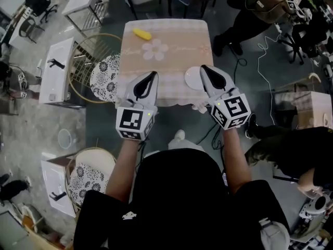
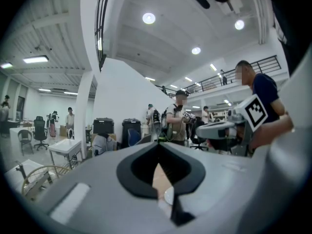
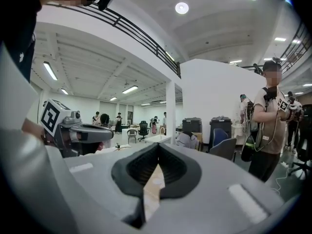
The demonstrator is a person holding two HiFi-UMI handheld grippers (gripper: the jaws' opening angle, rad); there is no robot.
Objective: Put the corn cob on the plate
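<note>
Lying on the far left part of the square table [image 1: 179, 33] with its pale pink flower-print cloth: the short yellow corn cob [image 1: 142, 34], long axis running nearly crosswise to the tongs, left to right and slightly tilted. Sitting well apart from it, at the near right edge, the round white plate [image 1: 193, 78]. Hanging at the near edge and pointing level toward the far side, the grey left gripper [image 1: 154, 73], jaws pressed together on nothing, and the grey right gripper [image 1: 203, 66], likewise closed and empty, just beside the plate. Judging the left gripper nearer, with the cob lying ahead and slightly leftward, calling for a forward reach and opened jaws closing across the cob's width.
</note>
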